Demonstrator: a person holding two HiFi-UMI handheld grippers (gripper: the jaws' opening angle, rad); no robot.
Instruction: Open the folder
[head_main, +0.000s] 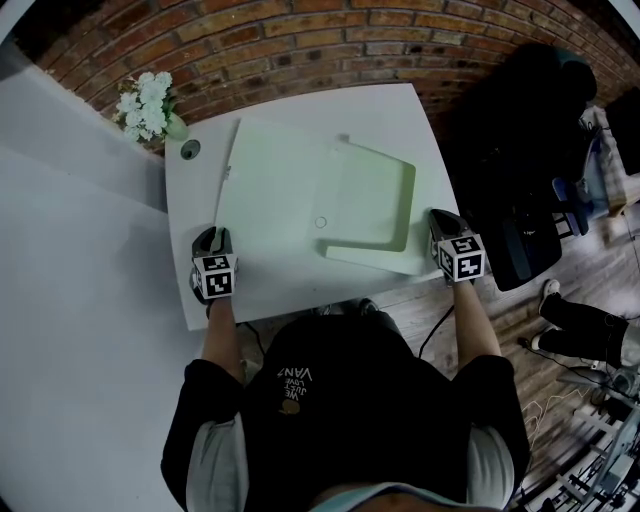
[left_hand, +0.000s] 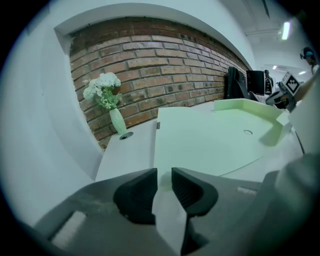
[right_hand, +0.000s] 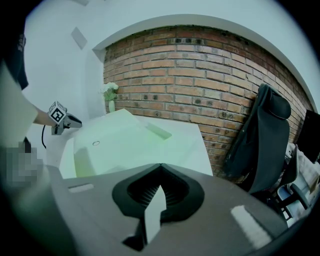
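Two grippers flank the pale green plastic folder (head_main: 285, 190), which lies open on the white rectangular table (head_main: 195, 195); the left gripper (left_hand: 164, 181), beside its near-left corner, has jaws slightly apart, pinching nothing; the right gripper (right_hand: 160, 169) is closed and empty.

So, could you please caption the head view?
Green folder lying open on a white table, left hand-held gripper and right hand-held gripper beside it.
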